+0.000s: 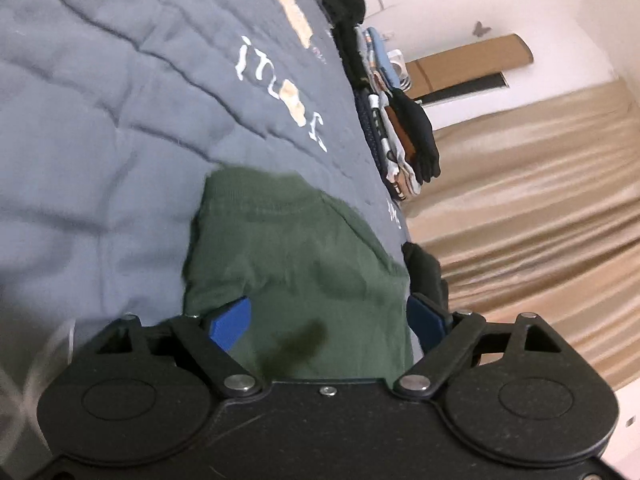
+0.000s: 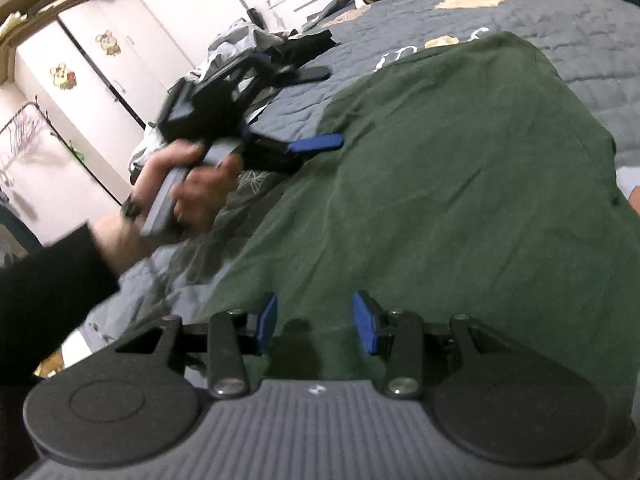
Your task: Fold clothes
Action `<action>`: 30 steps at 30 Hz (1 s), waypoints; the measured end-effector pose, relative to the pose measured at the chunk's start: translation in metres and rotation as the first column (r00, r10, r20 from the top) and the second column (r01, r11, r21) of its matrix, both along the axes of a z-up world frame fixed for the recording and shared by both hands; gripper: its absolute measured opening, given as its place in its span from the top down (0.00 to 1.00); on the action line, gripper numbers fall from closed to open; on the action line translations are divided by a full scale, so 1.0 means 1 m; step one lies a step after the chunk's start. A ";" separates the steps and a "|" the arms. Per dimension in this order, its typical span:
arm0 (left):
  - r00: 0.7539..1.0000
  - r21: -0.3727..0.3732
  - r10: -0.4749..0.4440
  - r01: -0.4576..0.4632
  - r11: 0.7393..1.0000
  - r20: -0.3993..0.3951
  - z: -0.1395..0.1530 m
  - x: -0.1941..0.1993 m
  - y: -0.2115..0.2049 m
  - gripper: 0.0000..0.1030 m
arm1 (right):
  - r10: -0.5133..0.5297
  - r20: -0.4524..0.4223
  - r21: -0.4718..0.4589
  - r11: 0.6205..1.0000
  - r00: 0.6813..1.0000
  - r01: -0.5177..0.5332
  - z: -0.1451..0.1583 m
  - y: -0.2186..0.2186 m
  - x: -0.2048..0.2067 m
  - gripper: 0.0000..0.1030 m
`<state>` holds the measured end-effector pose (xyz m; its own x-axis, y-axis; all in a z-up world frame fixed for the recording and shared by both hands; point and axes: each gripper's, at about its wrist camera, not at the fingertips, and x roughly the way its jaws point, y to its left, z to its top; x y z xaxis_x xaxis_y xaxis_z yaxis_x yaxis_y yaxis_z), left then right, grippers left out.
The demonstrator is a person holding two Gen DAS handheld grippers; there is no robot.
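Observation:
A dark green garment lies spread on the grey quilted bed. In the left wrist view the green garment fills the space between the two blue pads of my left gripper, whose jaws stand wide open. In the right wrist view my right gripper is open, just above the garment's near edge, with nothing between its blue pads. The left gripper also shows there, held in a hand at the garment's left edge.
A stack of folded clothes sits at the bed's far edge in the left wrist view, with beige curtains beyond. A heap of dark clothes lies at the bed's far left, before white cabinets.

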<state>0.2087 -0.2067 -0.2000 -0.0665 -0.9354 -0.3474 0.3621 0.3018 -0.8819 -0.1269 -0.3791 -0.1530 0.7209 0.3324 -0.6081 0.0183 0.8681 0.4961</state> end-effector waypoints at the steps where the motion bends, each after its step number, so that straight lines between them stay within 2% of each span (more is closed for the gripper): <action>1: 1.000 -0.003 0.011 -0.011 1.000 0.018 0.001 0.005 -0.002 0.23 | 0.005 0.001 -0.009 1.000 1.000 -0.005 0.000 0.001 -0.001 0.59; 3: 0.997 -0.007 0.074 -0.074 0.997 0.024 0.004 0.014 0.001 0.24 | 0.016 -0.002 -0.022 1.000 1.000 -0.016 0.001 0.003 -0.002 0.59; 4: 0.997 -0.016 0.078 -0.078 0.997 -0.012 0.002 0.019 0.001 0.24 | 0.020 -0.003 -0.024 0.999 1.000 -0.020 0.002 0.004 -0.003 0.59; 7: 0.995 0.008 0.095 -0.096 0.995 0.033 0.009 0.023 -0.002 0.26 | 0.026 0.000 -0.030 0.999 1.000 -0.026 0.003 0.004 -0.003 0.59; 8: 0.990 0.010 0.130 -0.131 0.991 0.050 0.011 0.024 0.000 0.26 | 0.031 0.001 -0.038 0.999 1.000 -0.031 0.003 0.005 -0.003 0.59; 9: 0.984 0.011 0.167 -0.168 0.986 0.068 0.014 0.025 0.001 0.26 | 0.036 0.001 -0.047 0.998 0.999 -0.036 0.003 0.006 -0.003 0.59; 11: 0.950 0.035 0.298 -0.303 0.952 0.096 0.022 0.026 0.011 0.20 | 0.039 0.001 -0.055 0.998 0.999 -0.039 0.004 0.007 -0.003 0.59; 14: 0.957 0.007 0.284 -0.285 0.958 0.051 0.031 0.017 0.020 0.19 | 0.034 0.004 -0.048 0.998 0.999 -0.034 0.003 0.007 -0.002 0.59; 16: 0.966 0.003 0.239 -0.240 0.971 0.098 0.045 0.002 0.022 0.13 | 0.026 0.009 -0.032 0.999 1.000 -0.026 0.004 0.006 -0.002 0.59; 18: 0.978 -0.015 0.182 -0.182 0.983 0.106 0.056 -0.019 0.017 0.12 | 0.017 0.014 -0.014 1.000 1.000 -0.017 0.007 0.003 -0.003 0.58; 20: 0.980 -0.009 0.135 -0.135 0.991 0.148 0.069 -0.046 0.020 0.10 | -0.006 0.021 -0.010 1.000 1.000 0.006 0.011 0.001 -0.003 0.58; 22: 0.979 0.005 0.109 -0.112 0.994 0.174 0.076 -0.068 0.026 0.05 | -0.037 0.028 -0.012 0.999 0.999 0.037 0.015 -0.001 -0.003 0.58; 26: 0.974 0.085 0.111 -0.130 0.988 0.197 0.084 -0.105 0.033 0.05 | -0.113 0.037 -0.025 0.993 0.993 0.114 0.021 -0.010 -0.008 0.55; 30: 0.950 0.160 0.125 -0.176 0.971 0.286 0.097 -0.143 0.047 0.01 | -0.168 0.044 -0.049 0.984 0.985 0.170 0.027 -0.015 -0.016 0.52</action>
<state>0.0657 -0.1598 -0.1032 0.1912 -0.8463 -0.4973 0.5183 0.5173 -0.6810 -0.1429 -0.3946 -0.1260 0.7879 0.1719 -0.5913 0.1485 0.8788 0.4534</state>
